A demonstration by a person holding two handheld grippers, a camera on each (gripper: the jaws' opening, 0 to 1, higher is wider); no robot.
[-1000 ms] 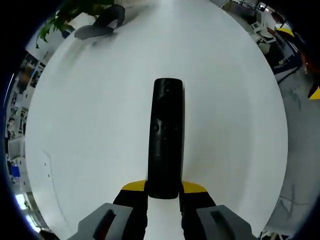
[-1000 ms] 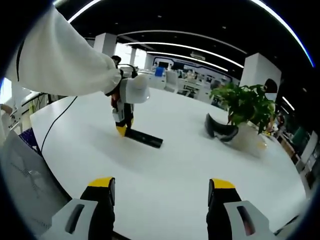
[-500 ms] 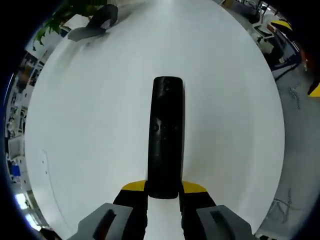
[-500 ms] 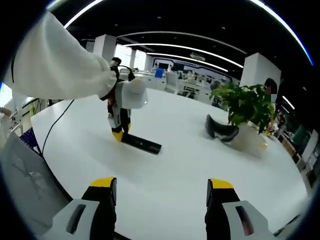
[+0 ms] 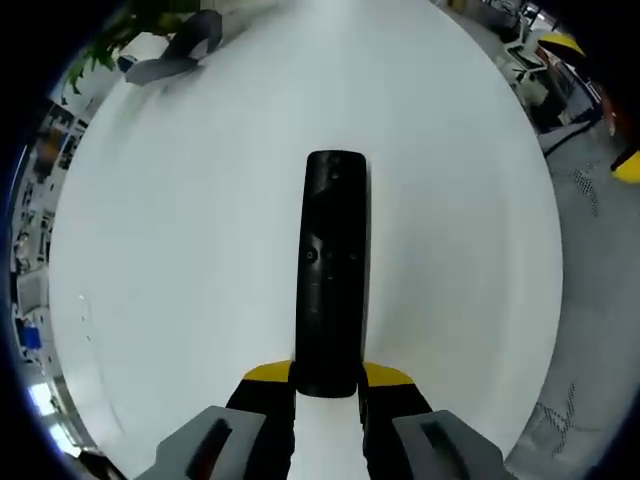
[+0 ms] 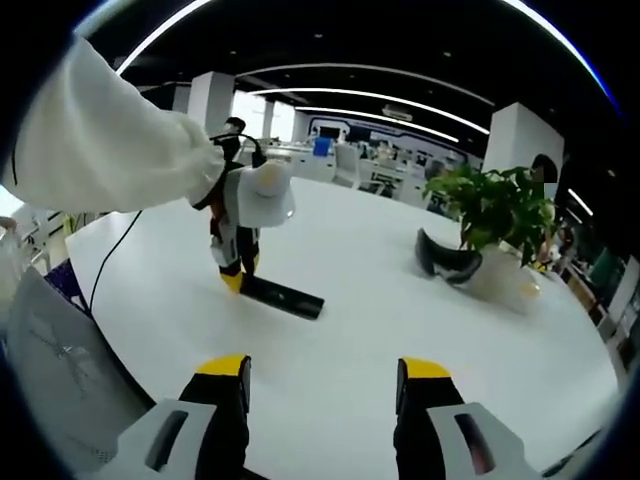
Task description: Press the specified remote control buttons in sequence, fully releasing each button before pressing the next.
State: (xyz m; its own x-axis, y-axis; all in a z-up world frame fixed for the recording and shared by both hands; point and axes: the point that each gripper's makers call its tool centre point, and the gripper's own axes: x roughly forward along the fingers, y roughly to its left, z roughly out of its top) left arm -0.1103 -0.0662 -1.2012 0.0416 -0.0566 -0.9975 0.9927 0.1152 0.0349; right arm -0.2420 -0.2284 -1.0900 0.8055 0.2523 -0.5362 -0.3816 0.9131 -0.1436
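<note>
Remote control point(image 5: 334, 270) sits clamped at its near end in the left gripper point(image 5: 328, 385) fingers; the right gripper point(image 6: 322, 400) hangs open, well apart. Pressing not begun, I judge: next, approach the buttons.

Bright, even light falls from the long ceiling strips point(image 6: 380, 98) above me, washing the white table point(image 5: 200, 250) nearly featureless (glare, almost no shadow). My black remote point(image 5: 332, 270) reads dark, its buttons faint. Fisheye bending smears and softens everything toward the edges.
</note>
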